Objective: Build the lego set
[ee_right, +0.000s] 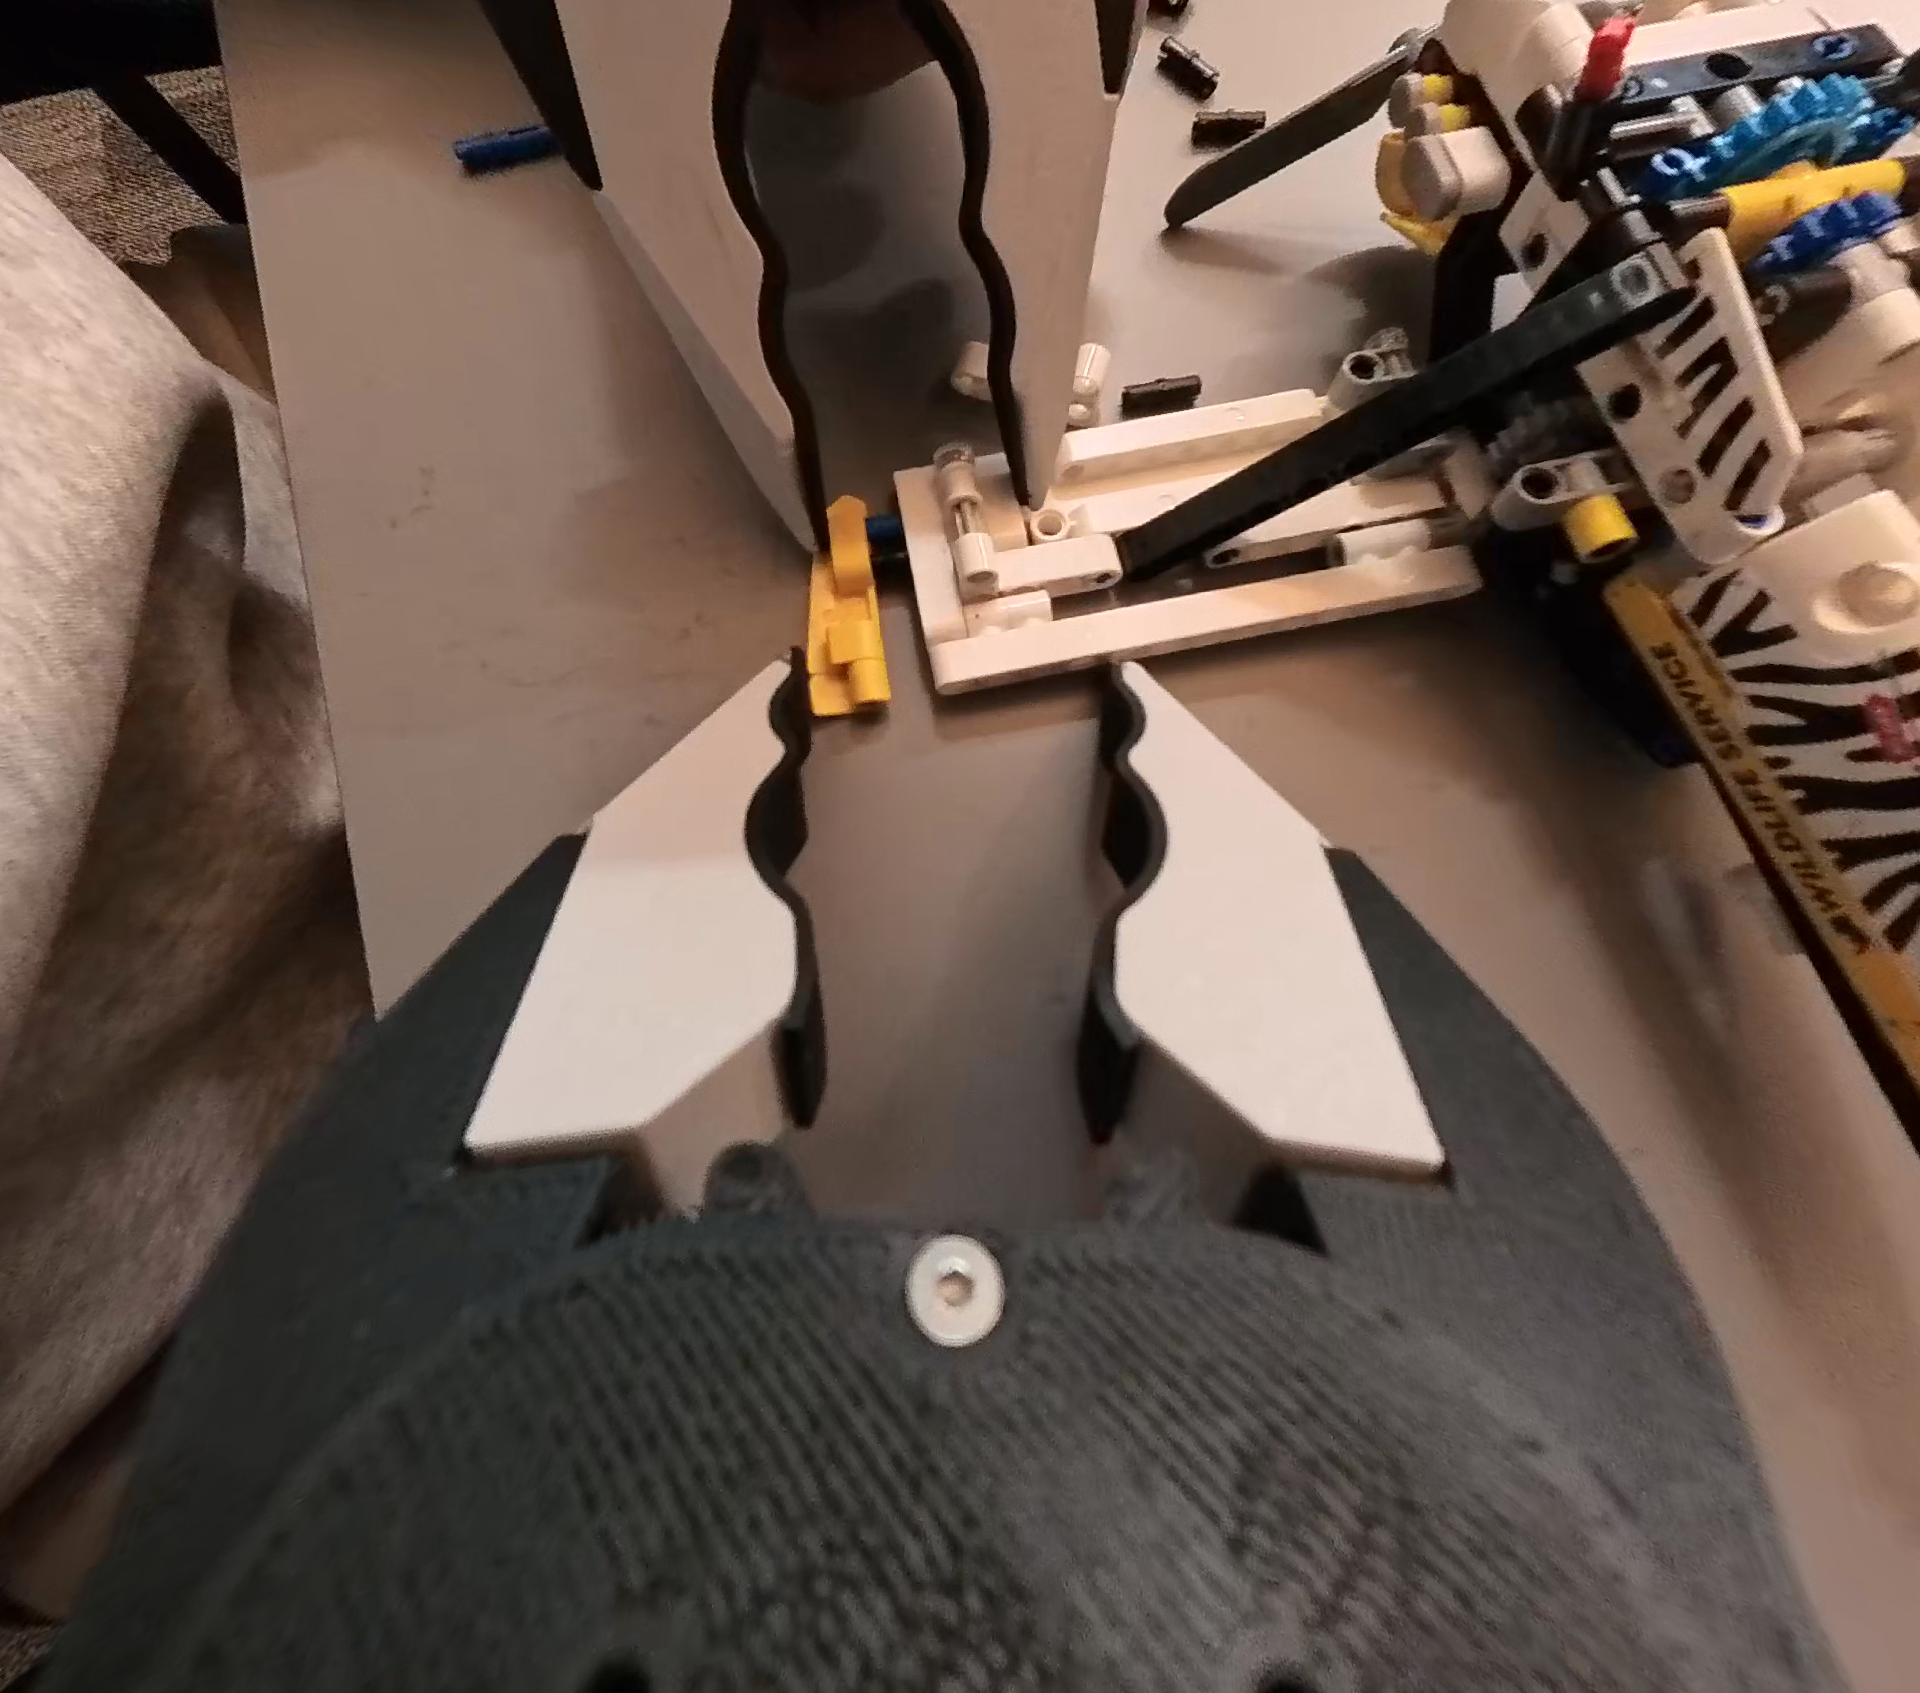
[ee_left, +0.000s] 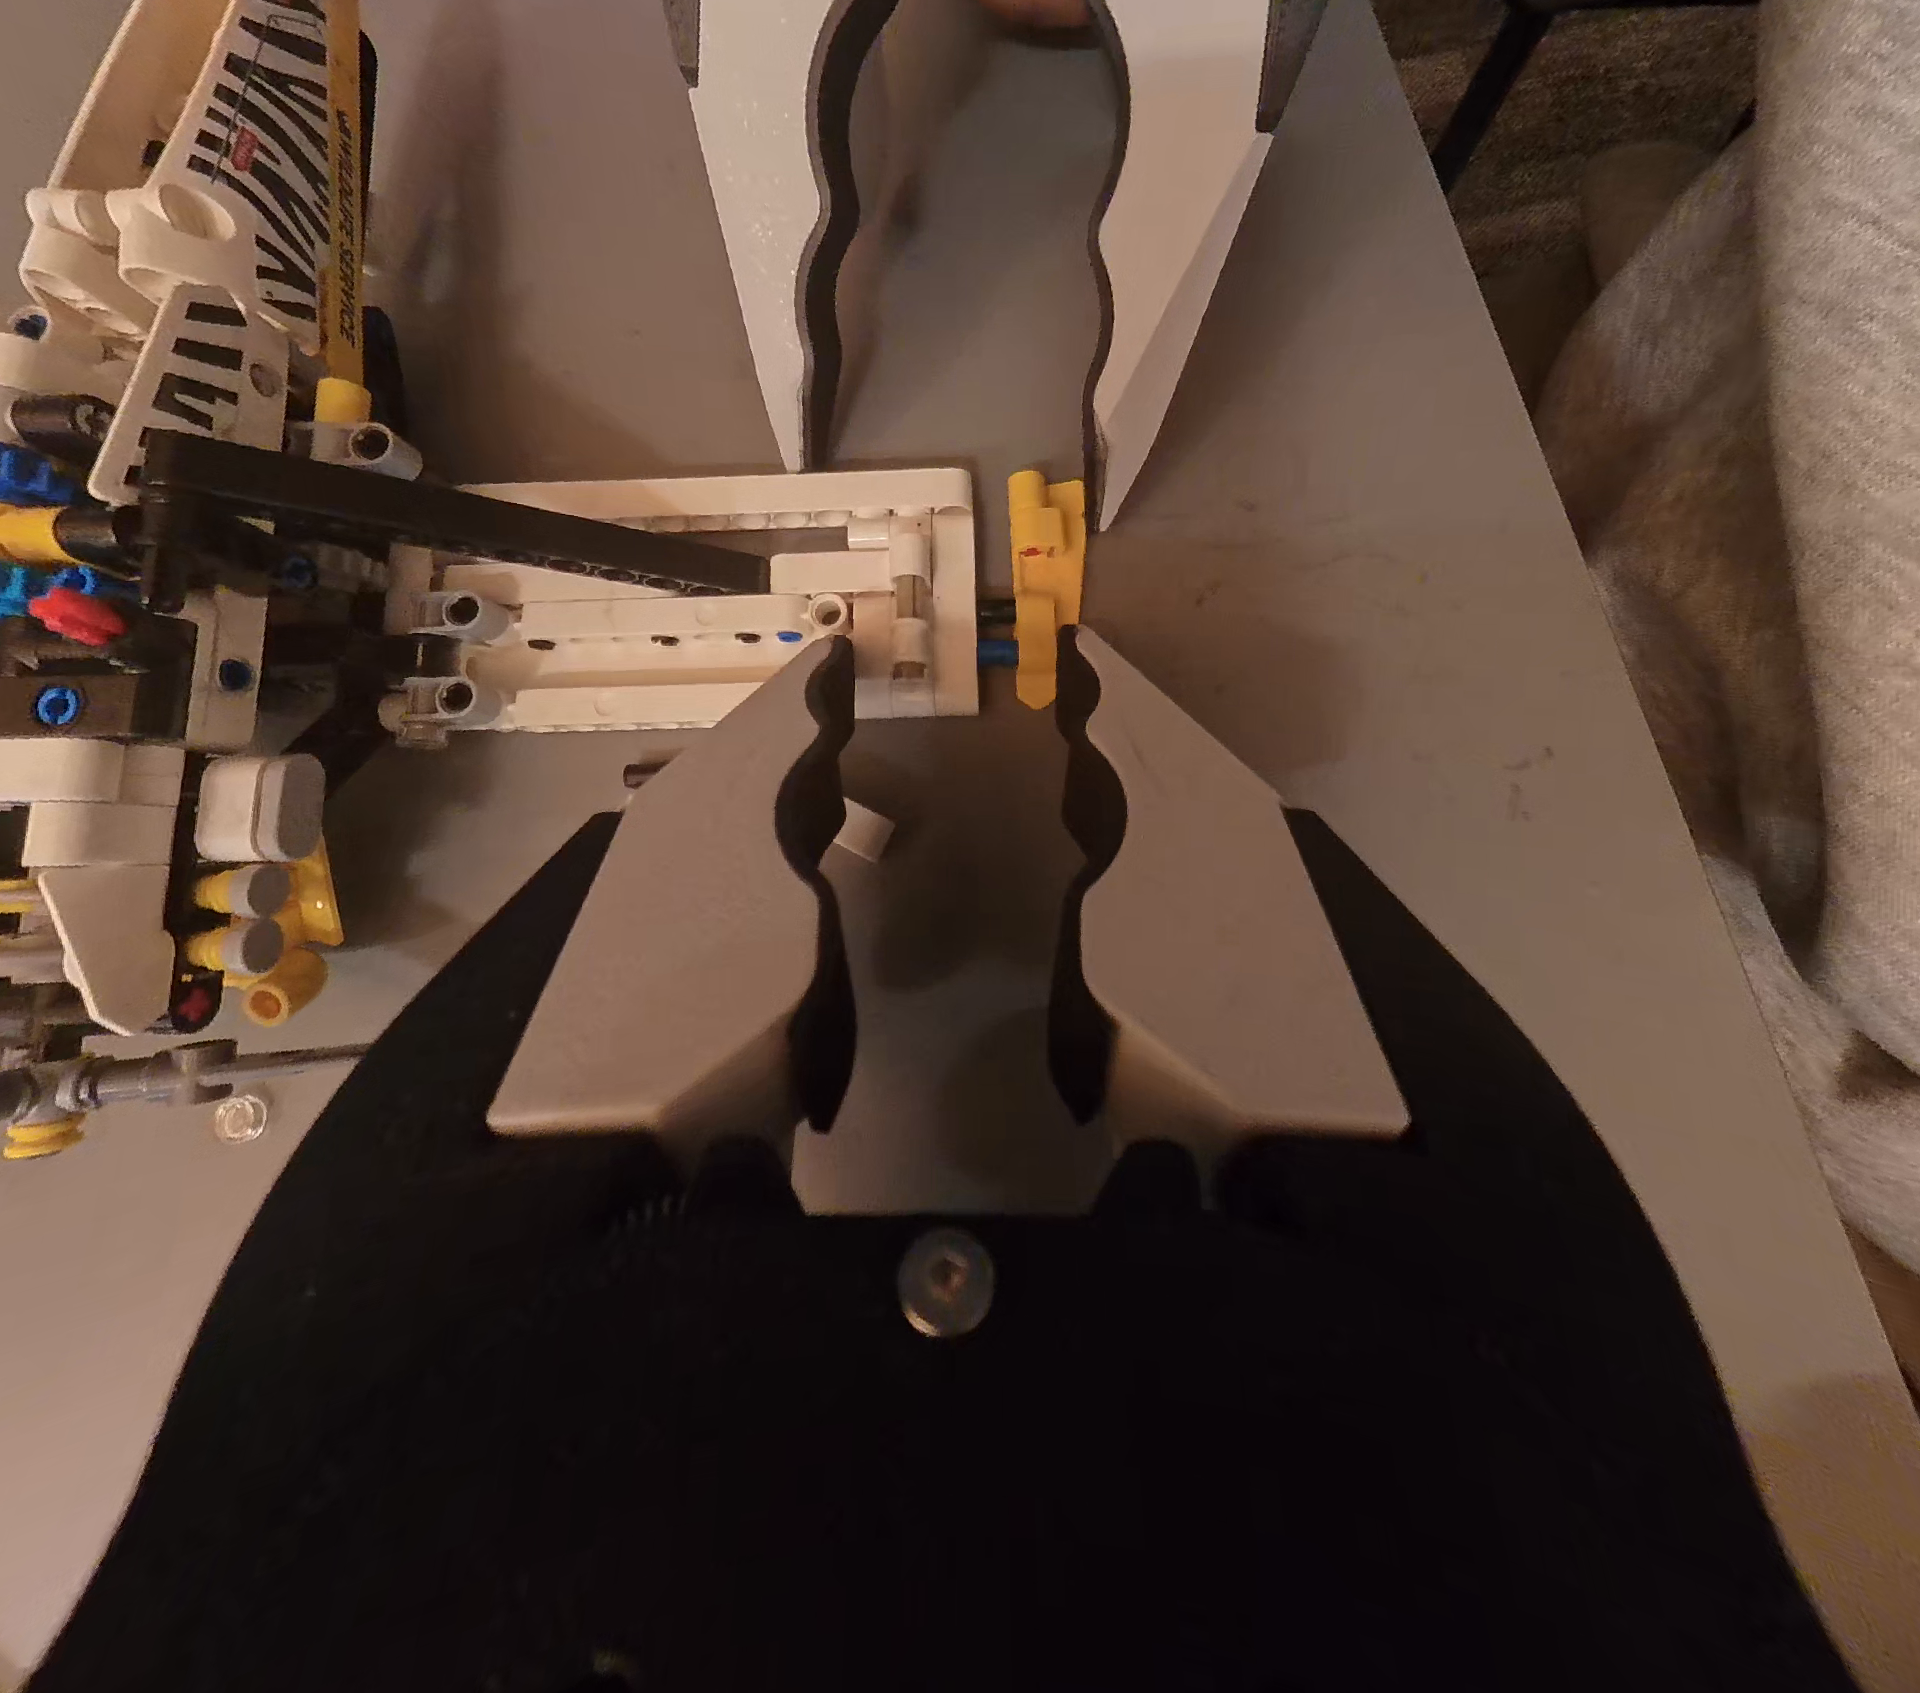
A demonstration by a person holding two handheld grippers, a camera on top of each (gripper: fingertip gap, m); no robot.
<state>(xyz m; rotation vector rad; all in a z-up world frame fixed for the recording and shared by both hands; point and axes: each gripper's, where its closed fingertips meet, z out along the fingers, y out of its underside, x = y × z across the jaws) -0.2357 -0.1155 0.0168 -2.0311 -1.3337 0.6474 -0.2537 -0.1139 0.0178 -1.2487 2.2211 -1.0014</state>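
Both hand-held grippers are facing each other across the desk (ee_left: pixel 1299 708), jaws standing wide apart and holding nothing. The left hand-held gripper (ee_left: pixel 951 667) and the right hand-held gripper (ee_right: pixel 951 687) are flanking a yellow piece (ee_left: pixel 1044 594) near the desk's edge. It is sitting at the end of the white frame (ee_left: pixel 727 594) of the lego model (ee_left: pixel 208 500).

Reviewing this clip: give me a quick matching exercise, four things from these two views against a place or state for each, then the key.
Things:
1. yellow piece
2. black beam
3. blue pin
4. left hand-held gripper

Places or states:
A. lying alone on the table near its edge
B. slanting from the model down across the white frame
C. open, fingers straddling the end of the white frame
D. at the end of the white frame, on a dark axle

Pairs: 1-D, 2-B, 3-A, 4-C
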